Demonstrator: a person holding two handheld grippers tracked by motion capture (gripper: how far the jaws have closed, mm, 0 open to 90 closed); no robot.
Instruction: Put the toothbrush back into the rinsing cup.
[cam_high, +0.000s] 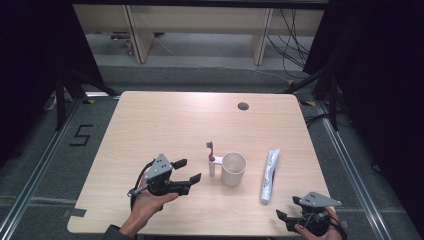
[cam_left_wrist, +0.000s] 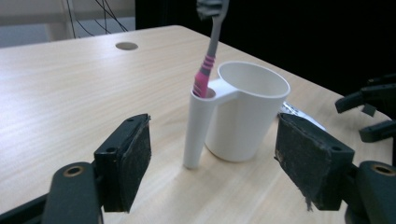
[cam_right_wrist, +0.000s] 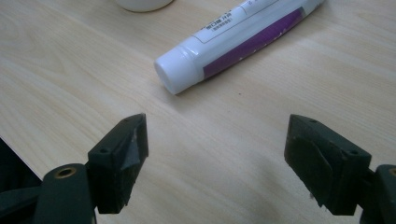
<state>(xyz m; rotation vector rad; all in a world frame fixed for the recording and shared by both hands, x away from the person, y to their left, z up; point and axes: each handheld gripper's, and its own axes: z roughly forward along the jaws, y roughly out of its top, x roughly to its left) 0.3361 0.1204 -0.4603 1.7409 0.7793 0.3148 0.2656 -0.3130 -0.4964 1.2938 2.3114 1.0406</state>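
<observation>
We see the left gripper (cam_left_wrist: 212, 158) with jaws spread wide and empty; the white cup (cam_left_wrist: 247, 109) with its toothbrush (cam_left_wrist: 208, 70) stands just beyond them. Our right gripper (cam_right_wrist: 215, 154) gapes empty before the toothpaste tube (cam_right_wrist: 233, 42), whose purple label this view reveals.

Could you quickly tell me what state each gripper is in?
Left gripper: open, holding nothing.
Right gripper: open, holding nothing.

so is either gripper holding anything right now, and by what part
Nothing is held. The left gripper stands open short of the toothbrush in the white cup; the right gripper is open near the toothpaste tube, apart from it.
</observation>
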